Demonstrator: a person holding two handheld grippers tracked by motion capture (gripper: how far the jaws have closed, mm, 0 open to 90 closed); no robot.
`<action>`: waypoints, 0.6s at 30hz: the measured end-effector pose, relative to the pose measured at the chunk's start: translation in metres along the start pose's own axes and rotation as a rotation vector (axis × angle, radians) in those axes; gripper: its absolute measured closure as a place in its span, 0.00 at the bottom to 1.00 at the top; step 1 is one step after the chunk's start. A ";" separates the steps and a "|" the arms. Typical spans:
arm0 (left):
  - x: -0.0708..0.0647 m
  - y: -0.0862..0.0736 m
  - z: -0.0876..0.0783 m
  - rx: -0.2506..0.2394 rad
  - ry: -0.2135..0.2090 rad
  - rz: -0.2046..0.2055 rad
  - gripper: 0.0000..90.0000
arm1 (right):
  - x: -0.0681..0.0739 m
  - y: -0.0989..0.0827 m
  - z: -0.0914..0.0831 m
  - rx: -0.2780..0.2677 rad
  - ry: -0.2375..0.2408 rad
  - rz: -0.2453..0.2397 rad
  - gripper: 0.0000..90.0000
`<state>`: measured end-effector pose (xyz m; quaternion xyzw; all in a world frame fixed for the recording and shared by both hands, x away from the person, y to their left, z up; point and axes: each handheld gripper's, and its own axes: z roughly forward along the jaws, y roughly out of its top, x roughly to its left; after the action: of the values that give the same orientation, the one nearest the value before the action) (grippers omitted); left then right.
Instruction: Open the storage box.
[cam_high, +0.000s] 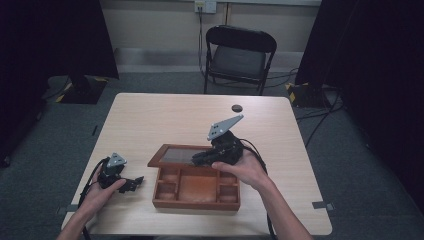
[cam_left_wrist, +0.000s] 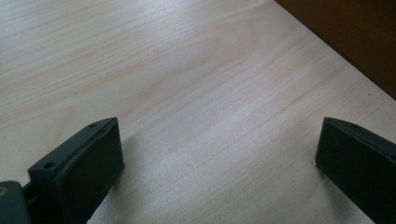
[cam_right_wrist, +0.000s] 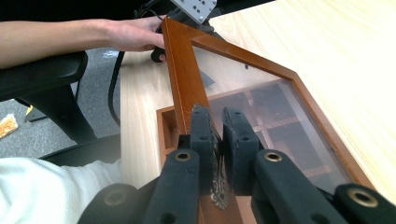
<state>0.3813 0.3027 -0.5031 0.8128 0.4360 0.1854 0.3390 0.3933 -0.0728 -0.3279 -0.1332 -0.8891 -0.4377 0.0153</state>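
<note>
Pale wood-grain table (cam_high: 165, 120) stands on grey carpet, with a black folding chair (cam_high: 239, 57) at its far edge and a small dark round object (cam_high: 236, 108), too small to identify, near that edge.

A wooden compartment box (cam_high: 196, 189) sits on the near half of the table, toward the person's side. Its glass-panelled lid (cam_high: 175, 155) is raised, hinged along the far side and tilted up from the box.

The right gripper (cam_right_wrist: 215, 128) is clamped narrow on the front frame of the lid; in the right gripper view the two pads pinch what appears to be a small ornate metal clasp (cam_right_wrist: 218, 189) fixed to that frame. Through the glass the box's dividers are visible. The right hand (cam_high: 243, 170) hangs over the box's right rear corner.

The left gripper (cam_high: 131, 184) rests on the table just left of the box, apart from it. Its jaws stand wide, with bare tabletop between them. The left hand (cam_high: 100, 192) grips its body.
</note>
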 end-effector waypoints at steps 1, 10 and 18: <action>0.000 0.000 0.000 0.000 0.000 0.000 0.00 | 0.000 0.000 0.000 0.001 0.001 -0.002 0.93; 0.000 0.000 0.000 0.000 0.000 0.000 0.00 | -0.004 0.006 -0.003 0.006 0.002 -0.003 0.93; 0.000 0.000 0.000 0.000 0.000 0.000 0.00 | -0.007 0.009 -0.005 0.010 0.000 -0.006 0.93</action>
<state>0.3813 0.3027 -0.5031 0.8128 0.4359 0.1856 0.3388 0.4016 -0.0727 -0.3186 -0.1304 -0.8916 -0.4333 0.0147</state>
